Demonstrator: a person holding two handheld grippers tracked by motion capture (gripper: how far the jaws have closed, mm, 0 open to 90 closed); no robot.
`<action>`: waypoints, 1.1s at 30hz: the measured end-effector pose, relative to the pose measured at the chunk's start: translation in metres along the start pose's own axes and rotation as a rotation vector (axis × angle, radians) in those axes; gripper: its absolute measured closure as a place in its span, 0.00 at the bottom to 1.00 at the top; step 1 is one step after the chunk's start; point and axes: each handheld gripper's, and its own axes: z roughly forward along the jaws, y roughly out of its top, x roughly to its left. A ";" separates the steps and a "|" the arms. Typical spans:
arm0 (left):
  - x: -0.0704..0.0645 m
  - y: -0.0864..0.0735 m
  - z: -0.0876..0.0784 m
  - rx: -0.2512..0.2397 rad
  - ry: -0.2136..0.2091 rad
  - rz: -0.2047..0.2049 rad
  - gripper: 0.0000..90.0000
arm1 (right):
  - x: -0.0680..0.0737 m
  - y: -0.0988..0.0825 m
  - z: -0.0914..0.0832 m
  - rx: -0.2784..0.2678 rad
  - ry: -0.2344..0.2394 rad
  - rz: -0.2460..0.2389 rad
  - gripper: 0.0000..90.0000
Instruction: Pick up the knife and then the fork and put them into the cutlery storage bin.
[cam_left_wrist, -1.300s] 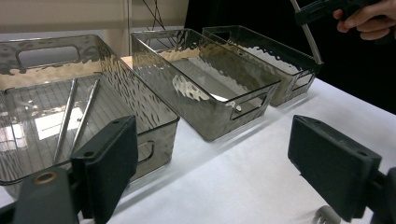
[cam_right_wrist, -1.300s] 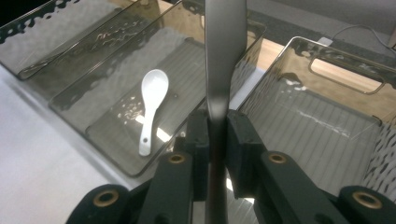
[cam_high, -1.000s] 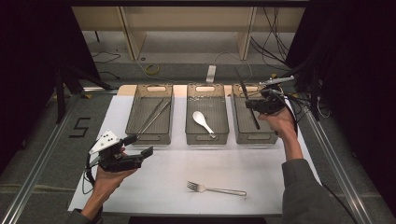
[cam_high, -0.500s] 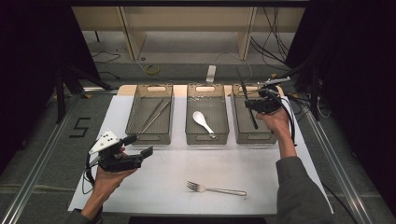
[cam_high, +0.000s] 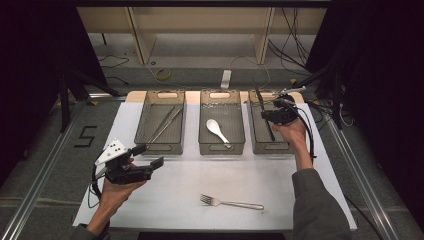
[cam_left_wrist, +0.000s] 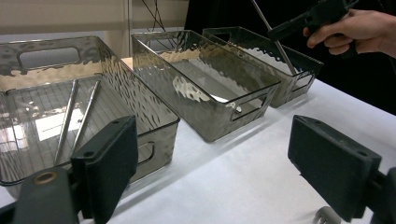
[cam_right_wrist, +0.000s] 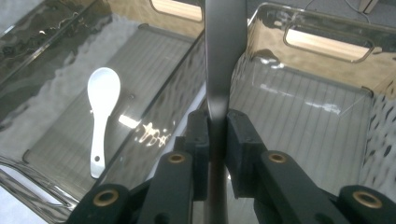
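While the right gripper (cam_high: 274, 113) hangs over the far-right clear plastic bin (cam_high: 260, 142), it's pinching a long dark flat metal utensil (cam_right_wrist: 223, 60) partway along its length, tilted over the bin. It looks stiff, thin and slick, so I'd guess a mid-shaft hold lets it swing; closer to the heavy end seems safer. Can't tell what kind of utensil it is, since both ends are cut off or blurred. The left gripper (cam_high: 150, 156) sits spread and empty over the white surface (cam_high: 175, 200), near-left. A silver fork (cam_high: 231, 202) lies near, and a white ceramic spoon (cam_high: 218, 131) sits in the middle bin (cam_high: 221, 148).
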 end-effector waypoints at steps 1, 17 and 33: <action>0.000 0.000 0.000 0.000 0.000 0.000 0.17 | 0.000 -0.001 0.001 0.003 -0.002 0.001 0.90; 0.000 0.000 0.000 0.000 0.000 0.001 0.17 | -0.006 -0.015 0.012 0.050 -0.016 0.070 0.90; -0.001 0.000 0.000 0.000 0.000 0.001 0.17 | -0.012 -0.024 0.019 0.088 -0.047 0.128 0.89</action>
